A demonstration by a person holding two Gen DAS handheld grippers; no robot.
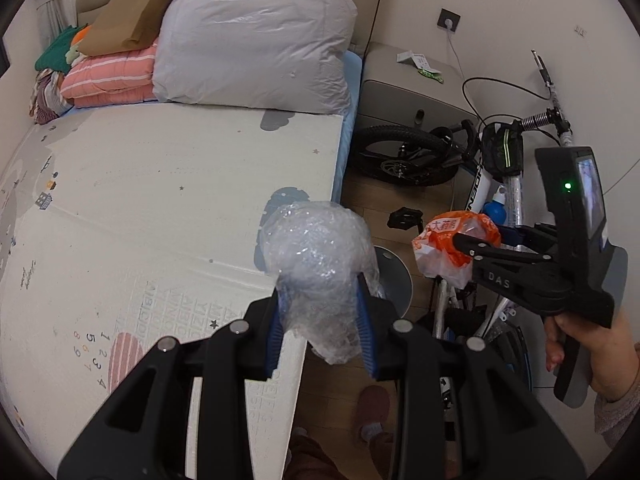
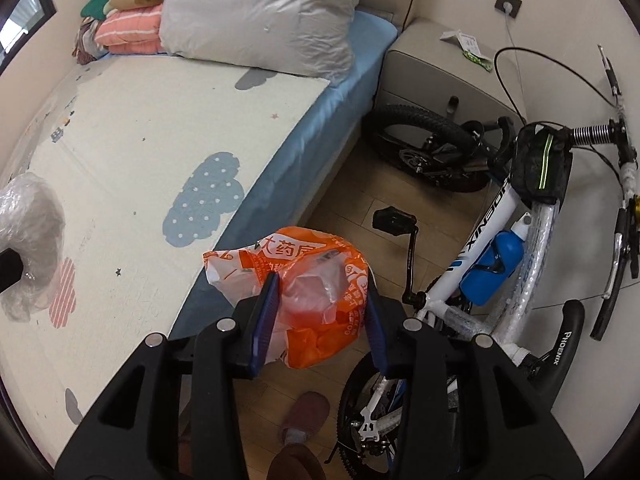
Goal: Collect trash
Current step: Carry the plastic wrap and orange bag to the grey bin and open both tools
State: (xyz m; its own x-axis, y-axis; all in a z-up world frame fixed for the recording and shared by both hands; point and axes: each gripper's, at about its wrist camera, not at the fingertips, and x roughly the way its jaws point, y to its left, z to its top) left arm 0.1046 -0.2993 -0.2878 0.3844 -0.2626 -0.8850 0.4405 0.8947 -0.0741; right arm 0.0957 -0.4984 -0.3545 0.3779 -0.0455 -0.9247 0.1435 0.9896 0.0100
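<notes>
Over the bed's edge, two grippers each clamp one item: left gripper [image 1: 322, 312] bubble wrap [image 1: 320, 256], right gripper [image 2: 322, 312] orange bag [image 2: 304, 292].

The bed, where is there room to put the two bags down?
The play mat lies bare from the blue cloud print back to the big white bag and the folded blankets. The wood floor between the bed and the bicycle is narrow. The nightstand top holds papers.

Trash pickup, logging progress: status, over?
Left gripper clamps clear crumpled plastic wrap. Right gripper holds orange-and-white plastic bag. White bicycle crowds floor.
</notes>
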